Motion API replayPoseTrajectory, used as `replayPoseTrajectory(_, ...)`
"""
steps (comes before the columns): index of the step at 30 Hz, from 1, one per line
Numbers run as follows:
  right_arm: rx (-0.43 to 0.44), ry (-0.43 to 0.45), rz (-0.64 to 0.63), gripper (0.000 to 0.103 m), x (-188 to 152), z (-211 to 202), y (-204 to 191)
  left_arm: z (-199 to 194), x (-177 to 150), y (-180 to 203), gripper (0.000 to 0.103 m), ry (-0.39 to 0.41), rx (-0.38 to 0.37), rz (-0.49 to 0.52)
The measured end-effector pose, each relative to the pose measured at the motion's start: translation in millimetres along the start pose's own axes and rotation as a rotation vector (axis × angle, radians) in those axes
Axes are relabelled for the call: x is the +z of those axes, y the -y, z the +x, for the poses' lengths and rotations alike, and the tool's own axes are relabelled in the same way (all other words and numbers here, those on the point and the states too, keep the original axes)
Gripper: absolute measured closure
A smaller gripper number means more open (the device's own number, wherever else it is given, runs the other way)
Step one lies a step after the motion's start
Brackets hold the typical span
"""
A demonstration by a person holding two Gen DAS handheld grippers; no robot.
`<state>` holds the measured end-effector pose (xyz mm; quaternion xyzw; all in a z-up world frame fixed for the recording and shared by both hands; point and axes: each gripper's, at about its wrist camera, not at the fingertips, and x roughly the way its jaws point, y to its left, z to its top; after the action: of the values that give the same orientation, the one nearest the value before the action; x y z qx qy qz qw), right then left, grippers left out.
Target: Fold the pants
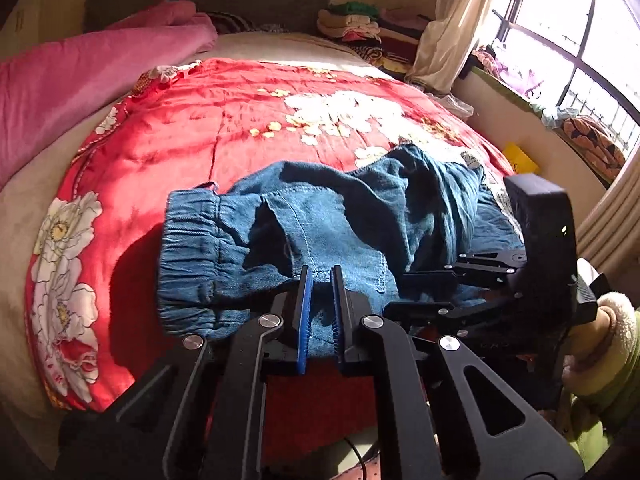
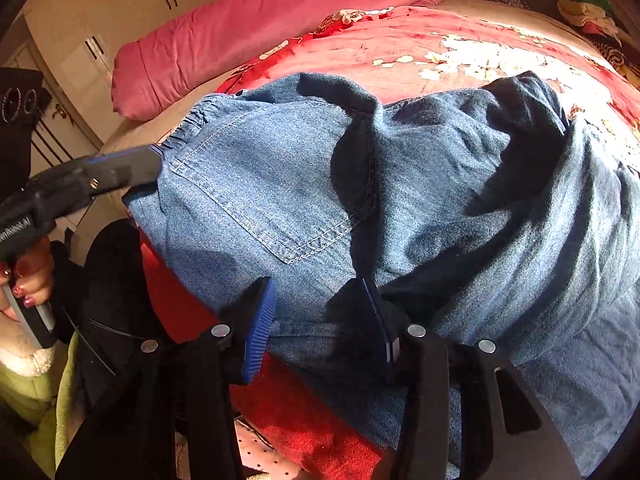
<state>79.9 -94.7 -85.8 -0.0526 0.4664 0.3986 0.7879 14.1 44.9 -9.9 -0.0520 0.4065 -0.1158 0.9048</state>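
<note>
Red floral quilt (image 1: 224,128) — perhaps a bed.

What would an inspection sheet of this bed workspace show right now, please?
Surface: red floral bedcover, rumpled.
Job's things: blue denim pants, crumpled, not yet folded.
Clutter: pink quilt; stacked clothes near the headboard.
Grippers: left gripper shut on the pants' near edge; right gripper open, denim between its jaws.
Cables: one thin dark cable below the bed edge.
Surroundings: sunlit window, curtain, cupboards.
</note>
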Motion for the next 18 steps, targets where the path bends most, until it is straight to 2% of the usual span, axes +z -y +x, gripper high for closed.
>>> replayPoseTrajectory(2,0.002,-0.002,0.000,0.061,1,1,0,20,-6,-3,0.099,-0.061,0.055,-0.011)
replayPoseTrajectory(4,0.002,0.000,-0.005,0.061,1,2,-1,40,-15,-17,0.100,-0.133,0.069,-0.070)
replayPoseTrajectory(5,0.002,0.001,-0.008,0.061,1,2,-1,48,-20,-23,0.100,-0.142,0.058,-0.088)
replayPoseTrajectory(8,0.016,0.004,-0.003,0.061,0,0,1,57,-25,-37,0.100,-0.127,0.017,-0.151)
replayPoseTrajectory(12,0.038,0.021,0.008,0.061,4,-16,1,51,-21,-34,0.100,-0.129,0.027,-0.149)
replayPoseTrajectory(16,0.069,0.084,0.038,0.060,10,-44,6,37,-12,-28,0.100,-0.104,0.020,-0.172)
replayPoseTrajectory(18,0.052,0.114,0.050,0.056,13,-58,11,28,-7,-23,0.099,-0.081,0.015,-0.166)
